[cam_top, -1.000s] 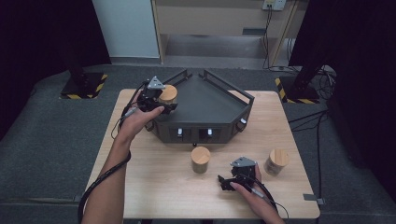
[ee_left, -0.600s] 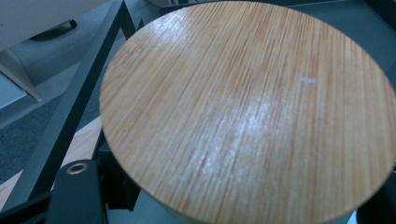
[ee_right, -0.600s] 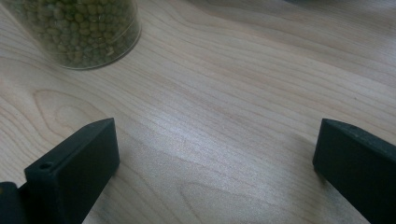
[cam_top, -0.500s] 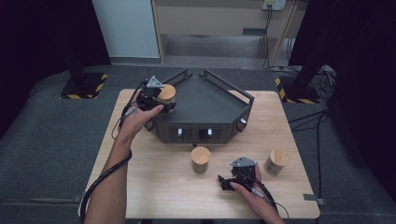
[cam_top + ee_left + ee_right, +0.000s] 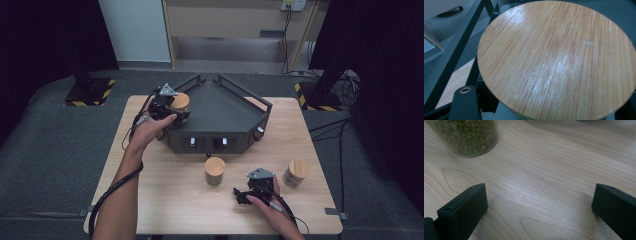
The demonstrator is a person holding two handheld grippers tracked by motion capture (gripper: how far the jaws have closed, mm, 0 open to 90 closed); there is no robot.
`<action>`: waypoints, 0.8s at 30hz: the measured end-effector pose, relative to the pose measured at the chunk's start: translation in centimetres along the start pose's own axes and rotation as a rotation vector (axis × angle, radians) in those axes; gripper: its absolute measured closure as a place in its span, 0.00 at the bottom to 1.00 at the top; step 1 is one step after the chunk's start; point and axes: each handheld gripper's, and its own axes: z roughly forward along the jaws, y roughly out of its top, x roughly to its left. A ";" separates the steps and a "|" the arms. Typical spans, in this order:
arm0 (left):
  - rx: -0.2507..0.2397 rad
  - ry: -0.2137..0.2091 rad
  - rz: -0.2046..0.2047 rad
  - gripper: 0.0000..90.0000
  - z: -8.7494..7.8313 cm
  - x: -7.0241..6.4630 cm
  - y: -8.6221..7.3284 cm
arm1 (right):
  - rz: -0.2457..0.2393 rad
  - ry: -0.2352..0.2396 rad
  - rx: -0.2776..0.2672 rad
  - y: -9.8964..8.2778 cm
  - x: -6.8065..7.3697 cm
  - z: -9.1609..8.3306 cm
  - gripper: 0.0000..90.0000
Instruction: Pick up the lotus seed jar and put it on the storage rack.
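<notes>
Down at the near edge of the table (image 5: 165, 200), the right gripper (image 5: 246, 195) rests low on the wood, a hand (image 5: 272, 212) wrapped around it from behind. Look along it in the right gripper view: the two black jaws stand wide apart, bare wood grain between them, nothing in their grasp. Up in the corner of that same view sits the glass body of a jar packed with green beans (image 5: 465, 136), well clear of the jaws.

From the high view, that middle jar (image 5: 215, 171) stands just in front of the dark tray (image 5: 225, 112), close below the tray's front wall, bamboo lid on. Off to the right of the tray's front corner, another lidded jar (image 5: 296, 173) stands upright on the table, just beside the right hand and apart from it.

Now further out, to the tray's left corner. Here the left gripper (image 5: 172, 107) is up over the rim, the left hand (image 5: 150, 127) behind it, cable trailing back along the forearm. It is clamped on a third jar (image 5: 180, 101), the jaws drawn in as tight as that jar allows. In the left gripper view the round bamboo lid (image 5: 556, 60) sits right up against the lens, with the tray's dark rail (image 5: 456, 47) running past on its left. The held jar sits at the tray's left corner, inside the rail; whether its base touches the tray floor I can't tell.
</notes>
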 end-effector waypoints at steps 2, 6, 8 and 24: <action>0.000 -0.001 -0.003 0.27 0.2 0.0 0.0 | 0.000 0.000 0.000 0.0 0.0 0.0 0.00; 0.004 -0.007 -0.001 0.27 0.4 -0.1 0.1 | 0.000 0.000 0.000 0.0 0.0 0.0 0.00; 0.004 -0.010 0.000 0.27 0.5 -0.2 0.1 | 0.000 0.000 0.000 0.0 0.0 0.0 0.00; 0.019 -0.033 -0.003 0.27 1.5 -0.1 0.2 | 0.000 0.000 0.000 0.0 0.0 0.0 0.00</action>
